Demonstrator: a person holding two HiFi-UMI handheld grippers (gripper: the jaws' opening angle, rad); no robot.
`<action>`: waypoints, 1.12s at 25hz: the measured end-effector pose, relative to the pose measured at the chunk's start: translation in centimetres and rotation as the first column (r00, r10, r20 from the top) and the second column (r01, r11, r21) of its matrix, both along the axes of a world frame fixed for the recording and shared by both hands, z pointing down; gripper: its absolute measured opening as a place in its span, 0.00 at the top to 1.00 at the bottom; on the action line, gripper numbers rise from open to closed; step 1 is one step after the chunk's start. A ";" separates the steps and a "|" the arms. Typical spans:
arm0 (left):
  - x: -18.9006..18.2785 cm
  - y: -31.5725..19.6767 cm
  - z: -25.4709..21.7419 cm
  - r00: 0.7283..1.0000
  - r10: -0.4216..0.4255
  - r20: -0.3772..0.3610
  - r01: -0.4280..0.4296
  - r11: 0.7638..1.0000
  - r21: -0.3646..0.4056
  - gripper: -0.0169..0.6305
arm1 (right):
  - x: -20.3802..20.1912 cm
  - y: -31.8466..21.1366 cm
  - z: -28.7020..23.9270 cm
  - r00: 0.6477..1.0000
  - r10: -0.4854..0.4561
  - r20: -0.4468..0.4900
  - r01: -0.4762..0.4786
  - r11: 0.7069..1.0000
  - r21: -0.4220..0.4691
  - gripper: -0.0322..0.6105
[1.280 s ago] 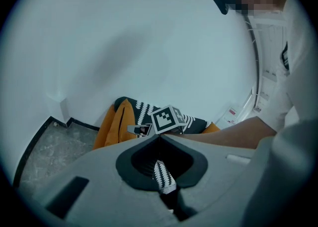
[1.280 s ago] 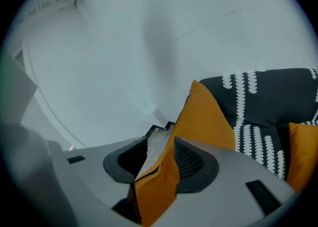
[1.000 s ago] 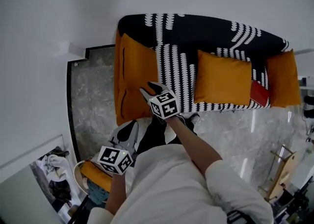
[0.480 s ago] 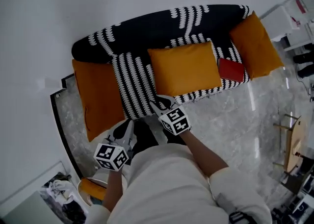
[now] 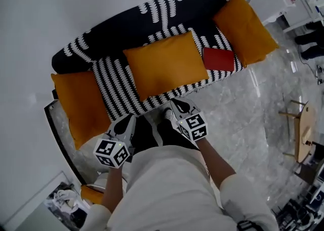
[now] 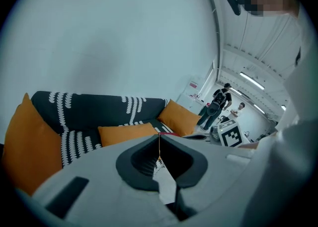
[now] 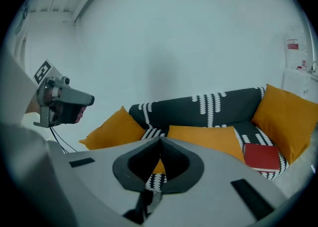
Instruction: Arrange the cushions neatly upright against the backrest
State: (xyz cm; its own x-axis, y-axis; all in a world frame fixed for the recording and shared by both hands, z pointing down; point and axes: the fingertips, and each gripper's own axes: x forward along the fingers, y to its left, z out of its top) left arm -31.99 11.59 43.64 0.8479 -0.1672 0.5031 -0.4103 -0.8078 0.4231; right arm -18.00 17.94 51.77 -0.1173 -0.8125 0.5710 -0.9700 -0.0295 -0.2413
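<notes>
A black sofa (image 5: 152, 17) with white stripes holds three orange cushions. The left cushion (image 5: 81, 103) (image 7: 117, 129) leans at the sofa's left end. The middle cushion (image 5: 164, 63) (image 7: 206, 139) (image 6: 126, 132) lies flat on the seat. At the right end stands the right cushion (image 5: 245, 20) (image 7: 288, 119). My left gripper (image 5: 125, 124) (image 6: 159, 134) is shut and empty, in front of the seat edge. My right gripper (image 5: 177, 104) (image 7: 160, 139) hangs beside it; its jaws have just closed with nothing between them.
A red flat item (image 5: 218, 59) (image 7: 261, 156) lies on the seat between the middle and right cushions. Grey marble floor (image 5: 243, 108) runs in front of the sofa, with a wooden stand (image 5: 301, 134) at the right. People (image 6: 218, 102) stand far off.
The right gripper has left the left cushion and now hangs before the sofa's middle. The left gripper moved the same way. The sofa has swung in view.
</notes>
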 end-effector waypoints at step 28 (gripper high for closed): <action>4.8 -9.6 21.5 0.957 0.063 0.285 0.007 0.971 -0.239 0.95 | 22.4 6.5 12.8 0.953 -0.058 -0.298 -0.117 0.836 -0.537 0.94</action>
